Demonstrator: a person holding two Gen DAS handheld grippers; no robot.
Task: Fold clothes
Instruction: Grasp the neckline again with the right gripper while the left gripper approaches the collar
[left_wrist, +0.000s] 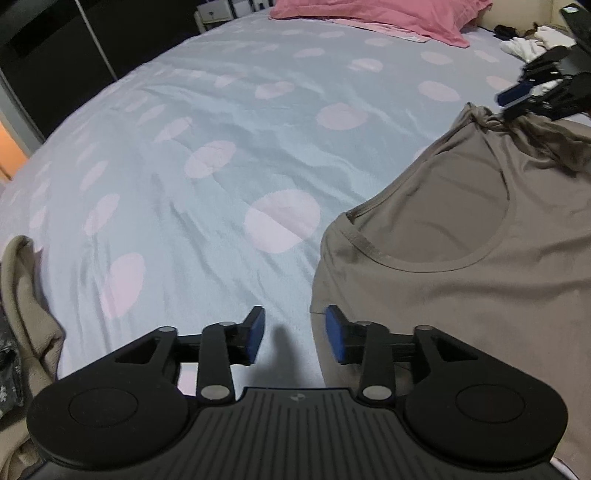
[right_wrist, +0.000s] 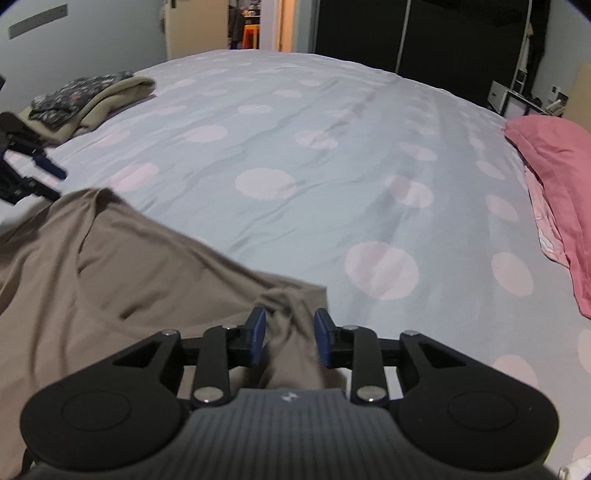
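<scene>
2 tools work one taupe top (left_wrist: 480, 266) spread on the bed (left_wrist: 221, 155), neckline toward the pillow end. The left tool (left_wrist: 294, 339) hangs spread and empty over bare sheet with the top's shoulder edge just to its right, while the right tool (right_wrist: 289, 338) stands part open with a bunched strap between its pads, whether gripped or merely lying there I cannot tell. The next fold likely turns on that: the garment's long axis runs back toward the person, and the right tool is nearer.
</scene>
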